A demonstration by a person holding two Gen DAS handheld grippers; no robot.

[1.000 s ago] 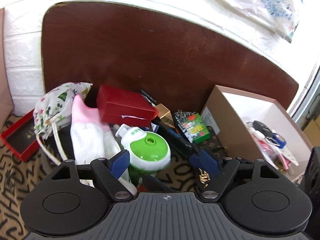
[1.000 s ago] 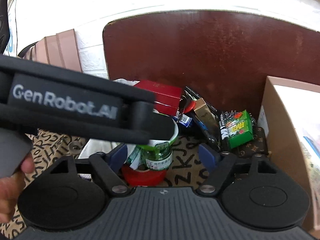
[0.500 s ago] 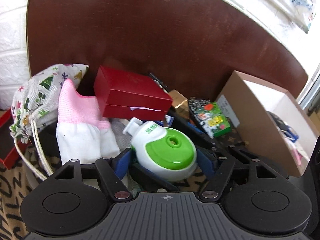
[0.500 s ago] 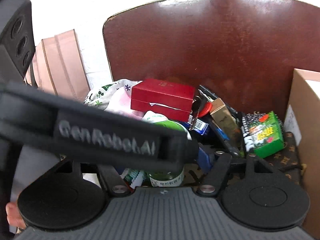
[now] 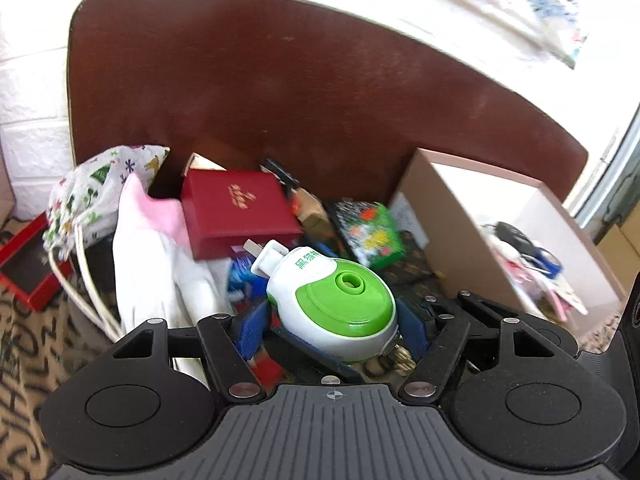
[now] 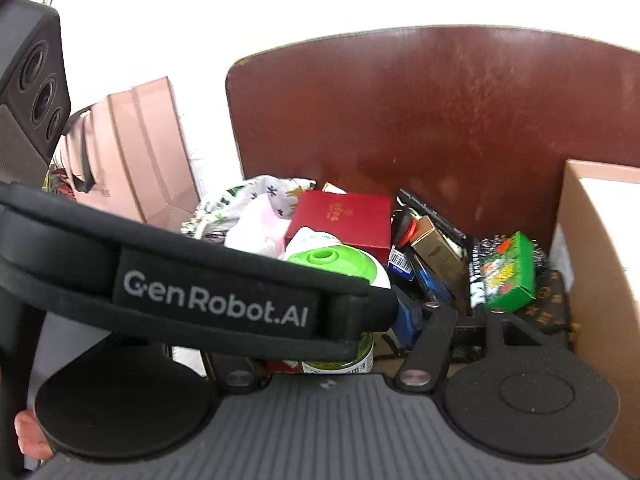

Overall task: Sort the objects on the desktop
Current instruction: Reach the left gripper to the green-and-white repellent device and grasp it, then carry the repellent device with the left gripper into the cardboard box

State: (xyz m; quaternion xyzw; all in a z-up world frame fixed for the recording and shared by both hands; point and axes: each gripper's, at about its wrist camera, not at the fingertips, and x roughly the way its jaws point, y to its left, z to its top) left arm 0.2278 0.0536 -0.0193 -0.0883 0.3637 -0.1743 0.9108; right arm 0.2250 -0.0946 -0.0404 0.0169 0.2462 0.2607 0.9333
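The left gripper (image 5: 332,316) is clamping the green-and-white plug-in bottle (image 5: 332,300) by its sides, likely for carrying to the cardboard box (image 5: 440,216) at two o'clock. The right gripper (image 6: 320,320) is mostly hidden; I cannot tell its state.

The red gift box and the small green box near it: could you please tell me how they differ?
The red gift box is plain dark red with small gold lettering; the small green box carries a busy multicoloured print. The red gift box is clearly larger. It lies left of the green-and-white plug-in device; the green one lies right. Both are closed, rectangular, in the pile.
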